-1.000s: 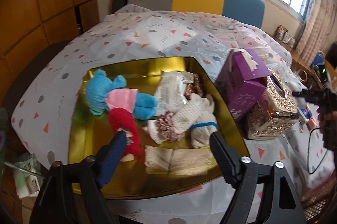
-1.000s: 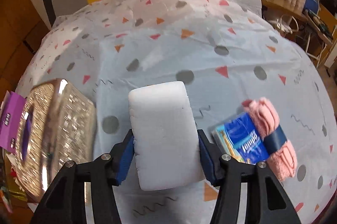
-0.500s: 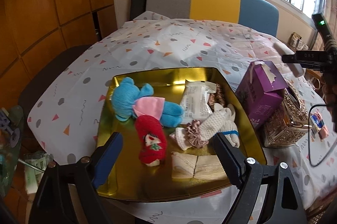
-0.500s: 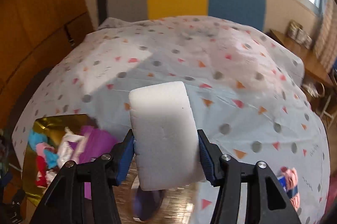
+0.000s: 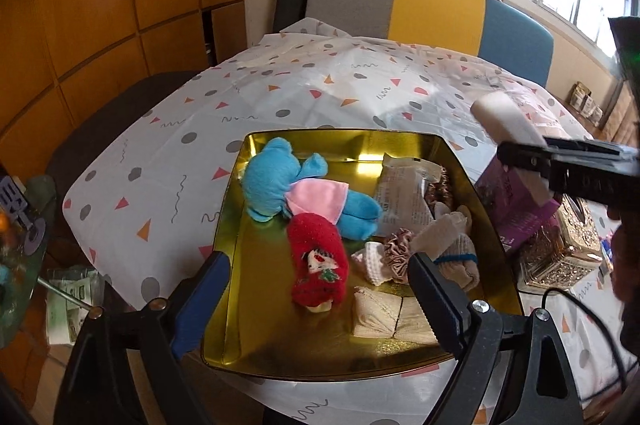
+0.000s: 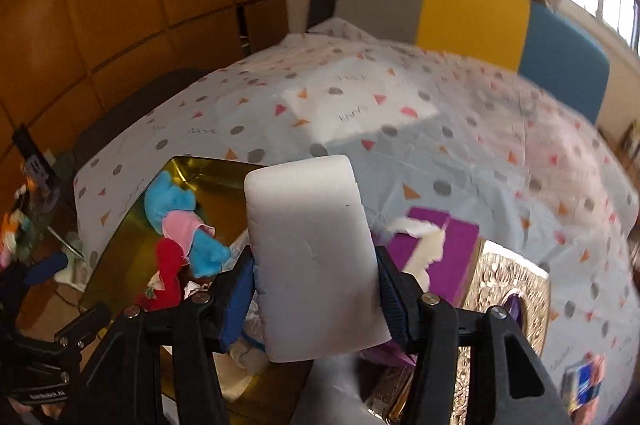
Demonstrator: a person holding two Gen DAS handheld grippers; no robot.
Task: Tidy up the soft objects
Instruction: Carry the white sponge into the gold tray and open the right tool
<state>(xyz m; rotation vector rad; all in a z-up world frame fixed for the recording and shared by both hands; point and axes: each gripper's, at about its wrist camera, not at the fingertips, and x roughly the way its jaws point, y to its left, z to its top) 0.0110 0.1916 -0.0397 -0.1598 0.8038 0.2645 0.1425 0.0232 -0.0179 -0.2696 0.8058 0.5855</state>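
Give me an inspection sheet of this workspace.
Surface: table under a patterned cloth.
Job's things: gold tray holds blue plush, red sock, scrunchie, folded cloths; white sponge in the air.
Clutter: purple box, gold tissue box.
Grippers: left gripper open, jaws just widening, nothing between; right gripper shut on the sponge.
Cables: black cable at right.
Surroundings: wood panels, chair, window.

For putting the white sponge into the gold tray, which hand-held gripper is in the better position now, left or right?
Right. The right hand-held gripper already clamps the white sponge and is beside the gold tray. The left hand-held gripper hangs open over the tray, holding nothing.
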